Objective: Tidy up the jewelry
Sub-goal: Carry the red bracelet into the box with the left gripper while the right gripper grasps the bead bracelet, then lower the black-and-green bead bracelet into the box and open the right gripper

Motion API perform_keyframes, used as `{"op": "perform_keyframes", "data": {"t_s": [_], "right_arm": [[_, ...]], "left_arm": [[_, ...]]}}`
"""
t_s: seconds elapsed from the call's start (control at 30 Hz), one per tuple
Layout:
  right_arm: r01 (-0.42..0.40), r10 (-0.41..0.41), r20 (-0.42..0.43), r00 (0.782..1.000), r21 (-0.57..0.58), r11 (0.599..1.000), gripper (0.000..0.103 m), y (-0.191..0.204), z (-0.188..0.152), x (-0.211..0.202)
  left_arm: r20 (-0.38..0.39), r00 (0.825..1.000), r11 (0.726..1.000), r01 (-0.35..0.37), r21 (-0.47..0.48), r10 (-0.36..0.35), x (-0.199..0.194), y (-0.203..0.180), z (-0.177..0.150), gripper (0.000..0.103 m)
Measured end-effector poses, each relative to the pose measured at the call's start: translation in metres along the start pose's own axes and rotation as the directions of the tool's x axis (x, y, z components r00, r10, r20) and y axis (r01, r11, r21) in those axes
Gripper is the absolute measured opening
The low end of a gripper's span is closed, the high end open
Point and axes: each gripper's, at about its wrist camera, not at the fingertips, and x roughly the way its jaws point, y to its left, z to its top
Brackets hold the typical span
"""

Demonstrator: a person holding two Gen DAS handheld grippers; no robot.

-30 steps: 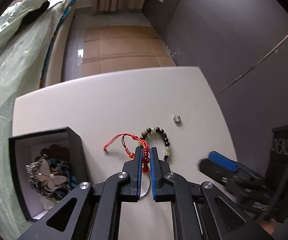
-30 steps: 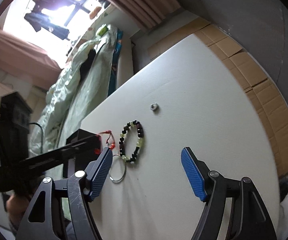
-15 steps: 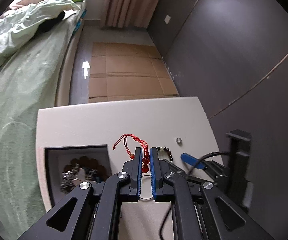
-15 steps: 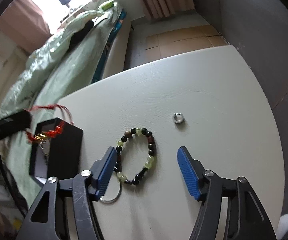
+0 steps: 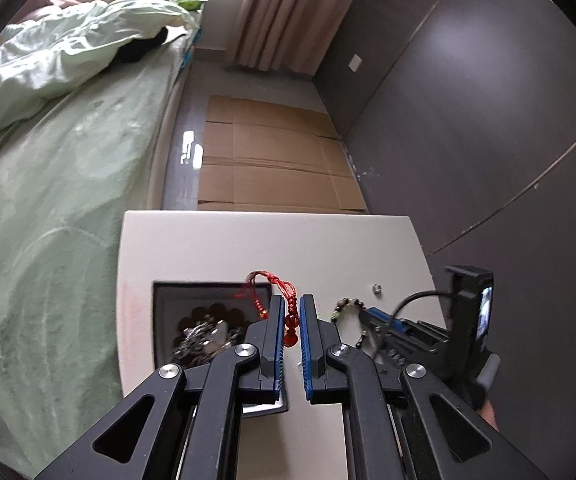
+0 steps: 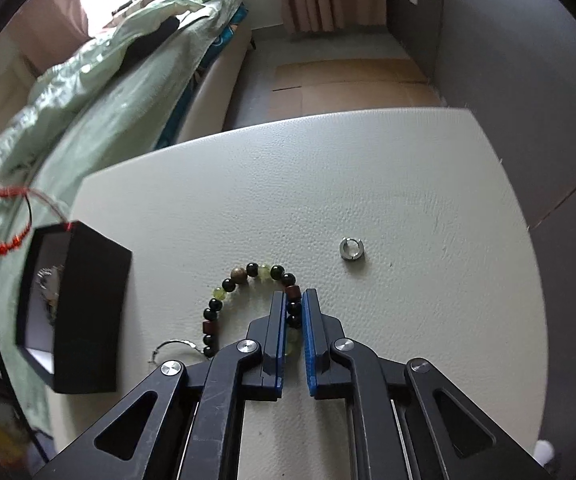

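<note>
The left gripper point(image 5: 291, 322) was nearly closed, its blue pads pinching the red cord bracelet point(image 5: 284, 300), which hung between them at lower centre of the left view. The cord's loose loop trailed up and left, over the open black box point(image 5: 160, 320) at lower left. That box already held a heap of jewelry point(image 5: 204, 332), partly hidden by the gripper. I judged this step to be carrying the red piece to the box; the next move would call for bringing the gripper squarely over the opening, lowering, then parting the pads so that cord and beads drop inside and do not drape over the rim.

In the right view the right gripper point(image 6: 295, 312) stood low on the table point(image 6: 408, 200), its pads drawn close on the right side of the bead bracelet point(image 6: 248, 276) at centre frame. The beads lay on the surface, so I took this as a grasp just made, with the lift to come. A small silver ring point(image 6: 351, 248) lay apart, right of centre, and a thin wire hoop point(image 6: 176, 346) lay just left of the gripper.

I could read no brand, label or writing anywhere.
</note>
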Motion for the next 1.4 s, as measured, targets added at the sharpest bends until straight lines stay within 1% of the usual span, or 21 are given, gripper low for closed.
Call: {"op": "perform_keyframes", "data": {"t_s": [0.1, 0.2, 0.33, 0.43, 0.5, 0.53, 0.57, 0.6, 0.63, 0.67, 0.77, 0.93, 1.27, 1.4], "right_arm": [[-0.062, 0.062, -0.002, 0.998, 0.044, 0.997, 0.009, -0.008, -0.003, -0.003], [-0.104, 0.104, 0.013, 0.995, 0.057, 0.993, 0.009, -0.009, -0.004, -0.012], [-0.138, 0.135, 0.044, 0.990, 0.057, 0.989, 0.009, 0.000, -0.001, -0.027], [-0.156, 0.153, 0.069, 0.986, 0.041, 0.987, 0.009, 0.011, 0.005, -0.041], [-0.165, 0.162, 0.087, 0.983, 0.023, 0.986, 0.009, 0.021, 0.008, -0.053], [-0.167, 0.165, 0.096, 0.982, 0.015, 0.986, 0.009, 0.025, 0.010, -0.058], [-0.168, 0.166, 0.102, 0.981, 0.009, 0.986, 0.009, 0.030, 0.011, -0.061], [-0.170, 0.169, 0.110, 0.979, 0.001, 0.985, 0.009, 0.035, 0.013, -0.065], [-0.175, 0.175, 0.118, 0.978, -0.006, 0.984, 0.009, 0.040, 0.015, -0.070], [-0.181, 0.181, 0.124, 0.976, -0.012, 0.983, 0.009, 0.045, 0.016, -0.075], [-0.206, 0.209, 0.139, 0.968, -0.038, 0.978, 0.009, 0.063, 0.022, -0.087], [-0.231, 0.240, 0.136, 0.961, -0.078, 0.970, 0.009, 0.092, 0.027, -0.093], [-0.226, 0.241, 0.097, 0.966, -0.147, 0.963, 0.009, 0.143, 0.029, -0.079], [-0.218, 0.233, 0.085, 0.969, -0.159, 0.963, 0.009, 0.154, 0.029, -0.074]], "left_arm": [[0.002, 1.000, 1.000, -0.004, -0.025, 0.005, -0.002, 0.011, -0.004, 0.008], [-0.011, 1.000, 0.999, -0.002, -0.043, 0.001, 0.001, 0.020, -0.009, 0.008], [-0.027, 1.000, 0.998, 0.004, -0.066, -0.006, 0.008, 0.029, -0.014, 0.008], [-0.043, 0.999, 0.997, -0.004, -0.076, 0.001, 0.013, 0.035, -0.017, 0.008], [-0.069, 0.998, 0.996, -0.005, -0.092, -0.002, 0.018, 0.041, -0.018, 0.011], [-0.078, 0.997, 0.994, 0.006, -0.106, -0.014, 0.019, 0.044, -0.019, 0.019], [-0.082, 0.996, 0.992, 0.022, -0.122, -0.032, 0.019, 0.048, -0.020, 0.037], [-0.076, 0.996, 0.991, 0.032, -0.132, -0.042, 0.018, 0.052, -0.020, 0.048], [-0.062, 0.997, 0.990, 0.033, -0.135, -0.042, 0.014, 0.054, -0.021, 0.066], [-0.042, 0.998, 0.991, 0.032, -0.134, -0.038, 0.010, 0.056, -0.022, 0.071], [-0.022, 0.999, 0.990, 0.038, -0.137, -0.042, 0.001, 0.062, -0.025, 0.071], [-0.005, 0.999, 0.987, 0.039, -0.155, -0.041, -0.010, 0.078, -0.031, 0.071], [0.022, 0.999, 0.979, 0.044, -0.200, -0.041, -0.029, 0.110, -0.040, 0.071], [0.029, 0.999, 0.976, 0.047, -0.210, -0.042, -0.034, 0.118, -0.041, 0.071]]}}
